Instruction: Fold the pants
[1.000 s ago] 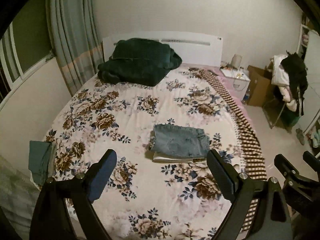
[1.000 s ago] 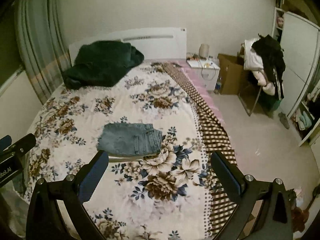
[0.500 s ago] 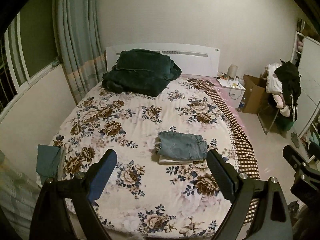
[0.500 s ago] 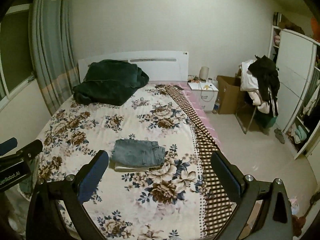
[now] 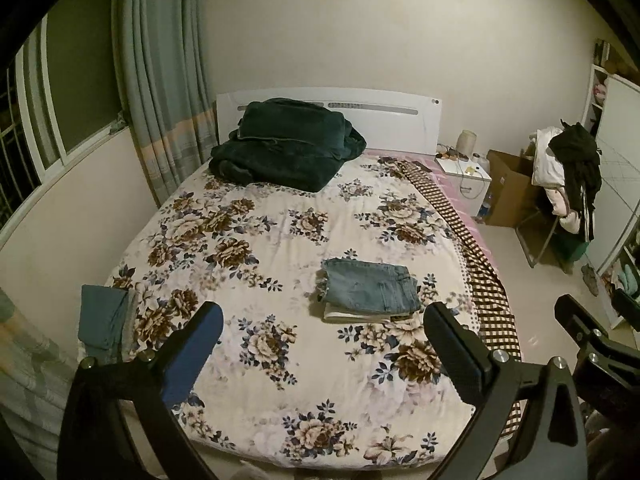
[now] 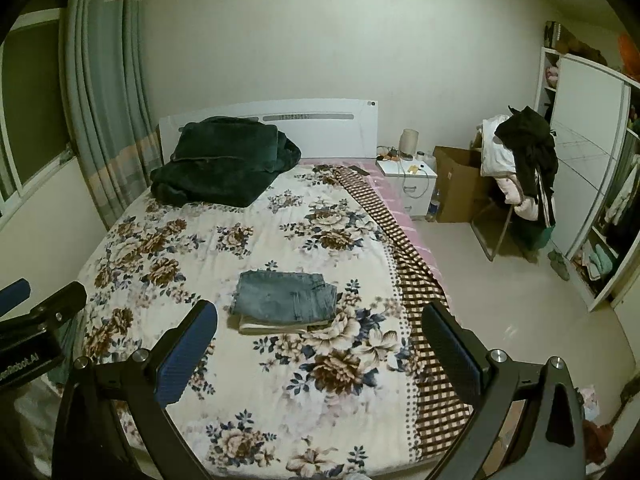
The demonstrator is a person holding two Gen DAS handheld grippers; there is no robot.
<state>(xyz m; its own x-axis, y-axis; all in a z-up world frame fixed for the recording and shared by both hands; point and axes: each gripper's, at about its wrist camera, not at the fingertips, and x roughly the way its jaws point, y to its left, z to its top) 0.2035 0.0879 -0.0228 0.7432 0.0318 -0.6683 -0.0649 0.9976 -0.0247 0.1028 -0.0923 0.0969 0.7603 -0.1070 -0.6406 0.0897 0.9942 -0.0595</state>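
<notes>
Jeans (image 5: 370,290) folded mid-frame on bed (image 5: 280,360); my left gripper (image 5: 320,344) and right gripper (image 6: 318,340) gape wide, empty.

Left gripper (image 5: 322,340): black frame, two wide angular arms. One finger pad (image 5: 192,354) blue with fine ribbing; the other pad (image 5: 454,354) black, ribbed. Silver round screw heads sit at the finger bases.

Right gripper (image 6: 320,340): same build, a blue ribbed pad (image 6: 186,354) and a black one (image 6: 452,350), with silver screws at the bases.

White lettering on the left gripper body, seen from the right wrist view, is partly cut off.
</notes>
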